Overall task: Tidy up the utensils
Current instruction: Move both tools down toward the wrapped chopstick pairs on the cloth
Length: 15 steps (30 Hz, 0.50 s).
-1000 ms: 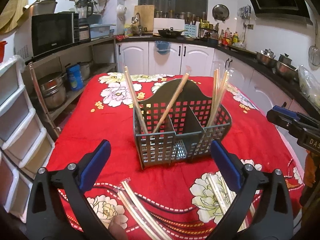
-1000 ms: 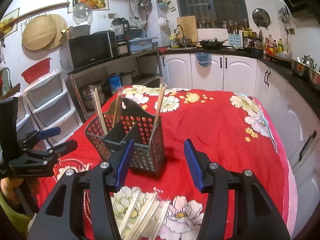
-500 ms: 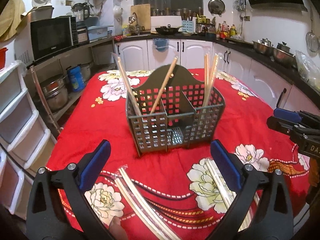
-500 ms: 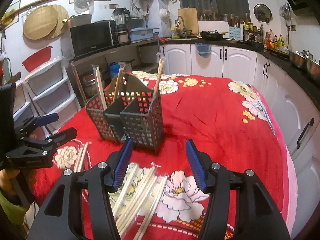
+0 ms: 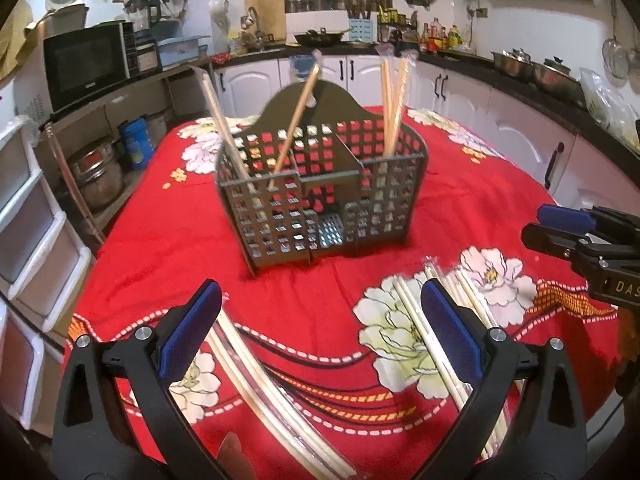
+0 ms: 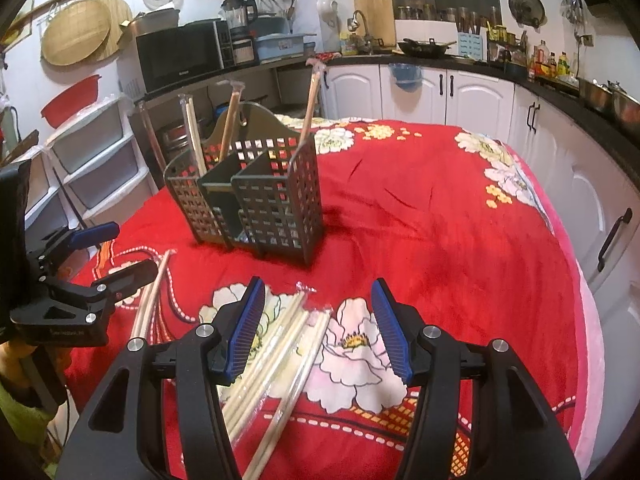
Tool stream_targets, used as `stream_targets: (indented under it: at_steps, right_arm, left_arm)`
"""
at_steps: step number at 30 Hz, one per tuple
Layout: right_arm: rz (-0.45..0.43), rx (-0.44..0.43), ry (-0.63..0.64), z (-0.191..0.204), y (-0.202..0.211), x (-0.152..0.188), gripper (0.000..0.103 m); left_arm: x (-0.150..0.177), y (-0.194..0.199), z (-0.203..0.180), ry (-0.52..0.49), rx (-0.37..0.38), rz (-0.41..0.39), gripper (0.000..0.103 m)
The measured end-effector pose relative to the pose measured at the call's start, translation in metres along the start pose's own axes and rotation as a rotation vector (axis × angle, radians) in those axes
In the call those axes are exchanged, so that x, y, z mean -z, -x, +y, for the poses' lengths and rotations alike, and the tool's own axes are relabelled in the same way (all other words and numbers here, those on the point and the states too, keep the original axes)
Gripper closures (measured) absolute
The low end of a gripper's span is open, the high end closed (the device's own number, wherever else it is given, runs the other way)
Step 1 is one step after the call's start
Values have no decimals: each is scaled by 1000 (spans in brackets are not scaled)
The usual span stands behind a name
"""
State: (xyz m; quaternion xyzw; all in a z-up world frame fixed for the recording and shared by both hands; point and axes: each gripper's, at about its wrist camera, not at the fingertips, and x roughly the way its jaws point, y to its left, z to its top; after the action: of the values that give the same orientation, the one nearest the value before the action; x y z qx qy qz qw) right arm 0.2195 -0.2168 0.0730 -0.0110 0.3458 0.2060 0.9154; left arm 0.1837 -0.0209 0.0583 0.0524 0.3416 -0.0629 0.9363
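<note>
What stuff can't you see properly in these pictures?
- Wrapped chopsticks, left wrist view: near ends cut off by the bottom edge and the left gripper.
- Wrapped chopsticks, right wrist view: lower ends hidden behind the right gripper.
- Utensil holder: its floor is mostly hidden by the lattice walls.
- Bottles on the counter: too small to read.

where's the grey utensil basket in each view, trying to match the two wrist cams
Left wrist: the grey utensil basket stands at centre, above the open left gripper, front grid facing the camera.
Right wrist: the basket stands left of centre, seen corner-on, beyond the open right gripper.
Shared landmark: the black microwave on the shelf behind the basket, upper left in both views.
</note>
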Motion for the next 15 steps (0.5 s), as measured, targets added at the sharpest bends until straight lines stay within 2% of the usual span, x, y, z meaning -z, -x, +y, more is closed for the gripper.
stream_targets:
  at_steps: [3, 7, 12, 14, 15]
  right_arm:
    - [16, -1, -3, -3, -3, 5, 50]
    - [57, -9, -11, -7, -12, 11, 61]
    - [113, -32, -28, -12, -27, 19, 68]
    - [137, -44, -32, -13, -34, 22, 73]
    - [150, -47, -33, -13, -37, 23, 73]
  left_arm:
    - [4, -4, -5, -10, 16, 19, 12]
    - [12, -11, -10, -17, 56, 54, 13]
    - [20, -25, -15, -8, 117, 117, 32]
    - [22, -32, -17, 7, 154, 148, 47]
    - [23, -36, -17, 17, 172, 168, 51]
